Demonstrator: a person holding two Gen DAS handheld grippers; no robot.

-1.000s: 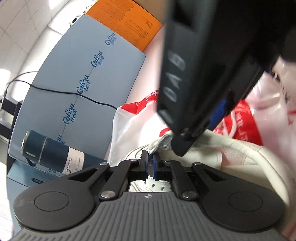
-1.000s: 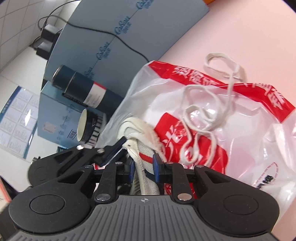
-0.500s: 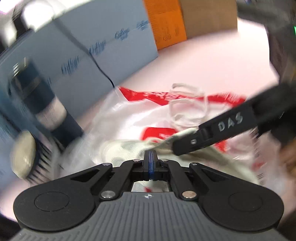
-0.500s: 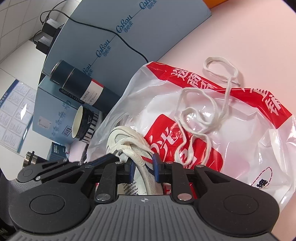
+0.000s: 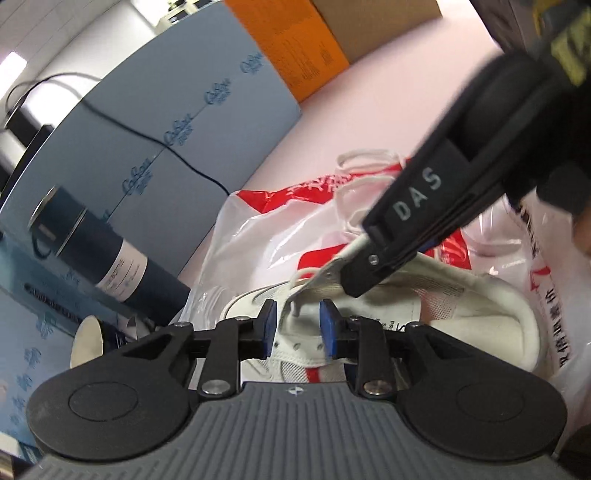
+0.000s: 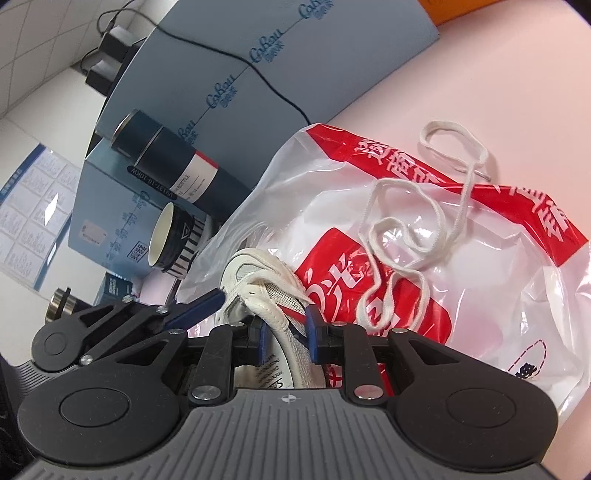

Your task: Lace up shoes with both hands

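A white sneaker (image 5: 461,295) lies on a red and white plastic bag (image 6: 480,295) on the pink table. My left gripper (image 5: 297,328) hovers over the shoe's eyelet area. Its jaws are opening, and the blue pads (image 5: 266,328) stand apart and press on nothing. My right gripper (image 6: 286,338) is shut on the shoe's white upper edge (image 6: 291,347). In the left wrist view its black fingers (image 5: 406,229) reach in from the upper right. The left fingers (image 6: 195,312) show at the left of the right wrist view. A loose white lace (image 6: 417,229) lies coiled on the bag beyond the shoe.
A dark blue cylinder (image 6: 173,162) lies on light blue boxes (image 5: 177,122) at the left, with a black cable (image 5: 184,162) across them. A black and white patterned cup (image 6: 173,240) lies beside the bag. An orange box (image 5: 291,48) and a cardboard box (image 5: 376,22) stand at the back.
My left gripper was shut and now stands open. It swung so that the shoe and bag sit lower and nearer in its view. The right gripper kept its grip on the shoe.
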